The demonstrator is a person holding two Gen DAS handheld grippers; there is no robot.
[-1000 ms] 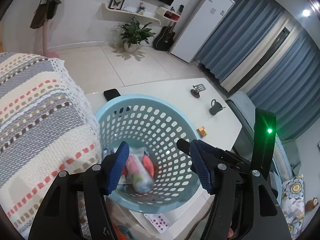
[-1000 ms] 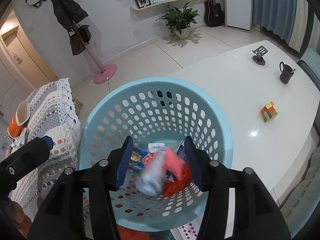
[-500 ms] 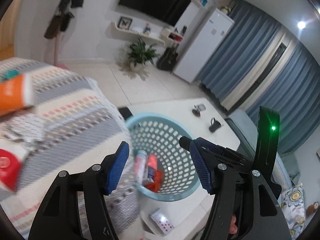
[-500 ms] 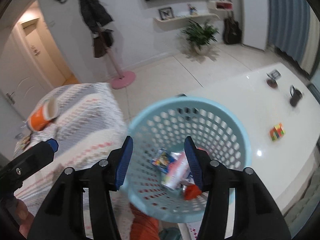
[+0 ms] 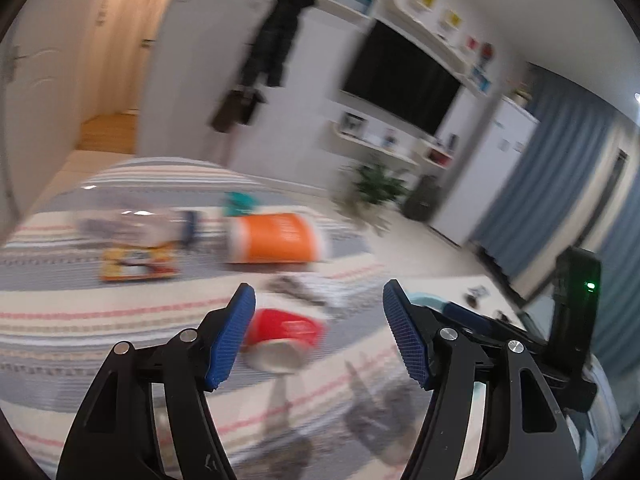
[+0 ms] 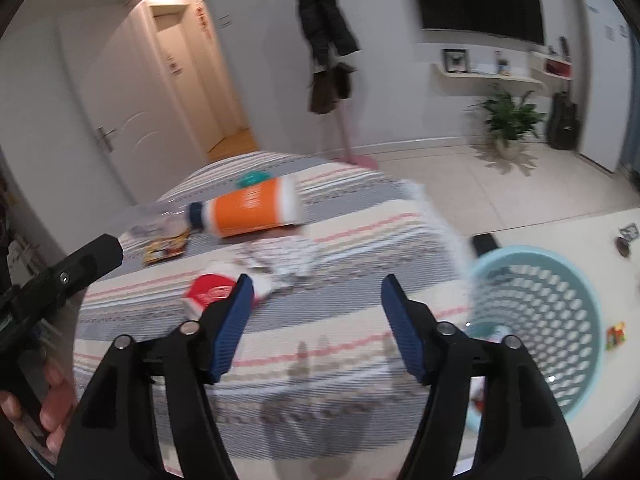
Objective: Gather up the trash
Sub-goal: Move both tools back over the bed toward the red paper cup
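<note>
Trash lies on a striped knitted cover (image 6: 320, 240): an orange paper cup (image 5: 276, 240) (image 6: 256, 212) on its side, a red cup (image 5: 284, 334) (image 6: 212, 290), a crumpled wrapper (image 6: 284, 260) (image 5: 308, 290), and a yellow snack packet (image 5: 138, 266) (image 6: 166, 248). My left gripper (image 5: 318, 332) is open and empty, just above the red cup. My right gripper (image 6: 316, 324) is open and empty over the cover. The light blue perforated basket (image 6: 560, 280) stands at the right on a white table.
A clear plastic bag (image 5: 128, 224) and a teal item (image 5: 240, 202) lie further back on the cover. The white table (image 6: 560, 228) holds a black phone (image 6: 486, 244) and a puzzle cube (image 6: 616, 336). A coat stand (image 6: 332, 60) and a plant (image 6: 508, 120) stand behind.
Both grippers have swung left, away from the basket and over the striped cover. The views are motion-blurred. Both stay open and empty.
</note>
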